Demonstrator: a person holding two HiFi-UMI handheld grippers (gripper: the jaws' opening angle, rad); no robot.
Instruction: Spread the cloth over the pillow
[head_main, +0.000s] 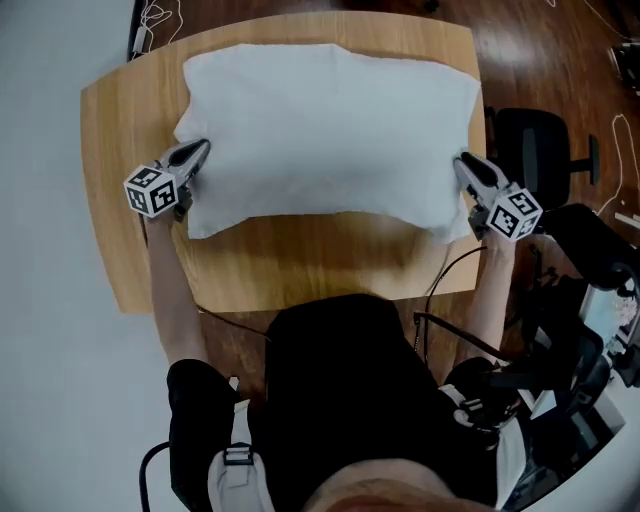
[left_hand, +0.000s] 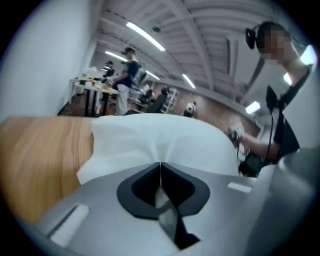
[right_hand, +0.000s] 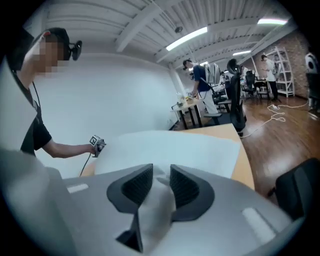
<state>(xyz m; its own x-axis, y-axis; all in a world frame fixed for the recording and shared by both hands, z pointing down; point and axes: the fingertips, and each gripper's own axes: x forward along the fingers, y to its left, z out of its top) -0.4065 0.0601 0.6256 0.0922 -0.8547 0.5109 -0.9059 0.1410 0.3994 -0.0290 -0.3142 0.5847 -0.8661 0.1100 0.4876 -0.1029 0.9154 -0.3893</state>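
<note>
White cloth (head_main: 330, 130) lies along the worktop (head_main: 300, 268), long axis left to right, with the pillow hidden beneath. Our left gripper (head_main: 203, 150) is clamped on its left edge. Our right gripper (head_main: 463, 163), at its near right corner, is closing, cloth between the jaws, not yet pinched.

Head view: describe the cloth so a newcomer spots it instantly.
On the wooden table, the cloth is the big white sheet humped across most of the top. The left tongs pinch its left edge and the right tongs are closing around its right edge; it is the only white thing there.
</note>
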